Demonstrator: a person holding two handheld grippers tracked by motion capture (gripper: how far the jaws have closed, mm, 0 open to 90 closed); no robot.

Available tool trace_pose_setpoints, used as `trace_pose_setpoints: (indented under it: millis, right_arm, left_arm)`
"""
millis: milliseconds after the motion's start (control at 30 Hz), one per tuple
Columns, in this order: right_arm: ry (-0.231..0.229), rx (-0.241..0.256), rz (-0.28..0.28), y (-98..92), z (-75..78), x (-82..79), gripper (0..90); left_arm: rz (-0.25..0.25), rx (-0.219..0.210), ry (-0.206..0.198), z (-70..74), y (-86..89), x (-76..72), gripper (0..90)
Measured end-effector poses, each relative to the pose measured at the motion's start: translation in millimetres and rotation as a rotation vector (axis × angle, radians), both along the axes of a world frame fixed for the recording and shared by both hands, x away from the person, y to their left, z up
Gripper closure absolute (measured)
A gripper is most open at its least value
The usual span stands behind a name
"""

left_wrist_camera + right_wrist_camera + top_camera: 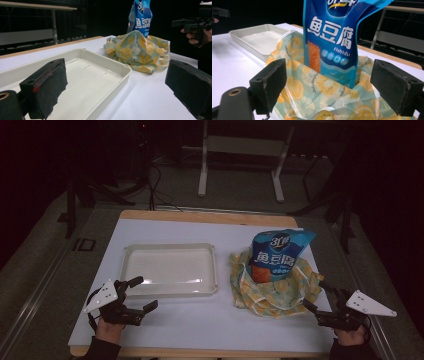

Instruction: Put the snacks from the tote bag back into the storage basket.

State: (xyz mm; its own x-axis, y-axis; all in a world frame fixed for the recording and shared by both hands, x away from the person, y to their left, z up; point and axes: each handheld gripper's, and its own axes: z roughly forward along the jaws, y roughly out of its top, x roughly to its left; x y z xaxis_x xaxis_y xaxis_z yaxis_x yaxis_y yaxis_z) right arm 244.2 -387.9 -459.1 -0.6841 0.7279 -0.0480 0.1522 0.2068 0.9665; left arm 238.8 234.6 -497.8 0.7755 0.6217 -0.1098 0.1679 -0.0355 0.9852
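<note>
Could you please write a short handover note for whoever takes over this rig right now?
Left gripper: open, holding nothing, at the near edge of the white tray.
Right gripper: open, holding nothing, just right of the fruit-print bag and aimed at it.
Things: the blue fish tofu packet stands upright inside the crumpled fruit-print bag on the white table. The tray sits to the left of the bag, with nothing in it.
Done: nothing has been gripped.
Left: probably hold the bag, lift the packet out and set it in the tray; that is my guess from the layout.
</note>
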Motion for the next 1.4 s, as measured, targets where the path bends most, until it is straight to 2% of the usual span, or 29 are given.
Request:
trace_pose_setpoints:
  millis: [133,300,433,500,533,600,700,800,900,1100,1200,1400]
  right_arm:
    - [-0.005,-0.024,0.002,1.0,0.0,-1.1,13.4]
    - [-0.007,-0.007,0.009,1.5,1.1,-2.8,13.2]
    - [0.013,0.009,0.011,3.6,3.1,-3.3,11.2]
    - [0.008,0.007,0.01,4.6,3.8,-3.0,11.1]
    - [0.013,0.012,0.001,6.8,5.2,-2.5,11.1]
    - [0.007,0.019,0.015,7.8,5.8,-2.3,11.0]
    - [0.005,0.007,0.013,9.4,6.7,-2.1,11.1]
    - [0.01,-0.003,0.025,9.3,7.5,-0.9,11.1]
    - [0.007,-0.012,0.021,9.1,8.1,0.4,11.1]
    - [0.037,-0.015,0.023,7.9,11.4,4.9,11.8]
    - [0.034,-0.021,0.022,8.7,12.6,6.3,11.9]
    - [0.029,-0.022,0.036,12.4,18.2,9.2,12.7]
  left_arm:
    - [-0.007,-0.001,0.009,-1.6,-1.5,1.4,4.5]
    - [-0.021,0.006,0.016,-1.4,-4.3,3.0,4.5]
    - [-0.046,-0.009,0.032,1.5,-10.7,6.0,4.5]
    - [-0.053,-0.011,0.041,3.0,-12.7,6.7,4.6]
    - [-0.06,0.002,0.045,6.8,-17.1,8.0,5.6]
    - [-0.07,-0.008,0.041,11.1,-21.3,8.8,5.9]
    - [-0.079,-0.023,0.028,16.2,-26.5,9.3,5.9]
    - [-0.097,-0.028,0.035,19.5,-30.5,10.4,5.8]
    - [-0.098,-0.029,0.037,20.7,-32.6,10.8,5.8]
    - [-0.104,-0.019,0.041,24.2,-39.6,14.5,4.9]
    - [-0.111,-0.027,0.043,24.9,-42.2,16.5,4.9]
    - [-0.147,-0.016,0.071,27.9,-52.4,25.0,5.1]
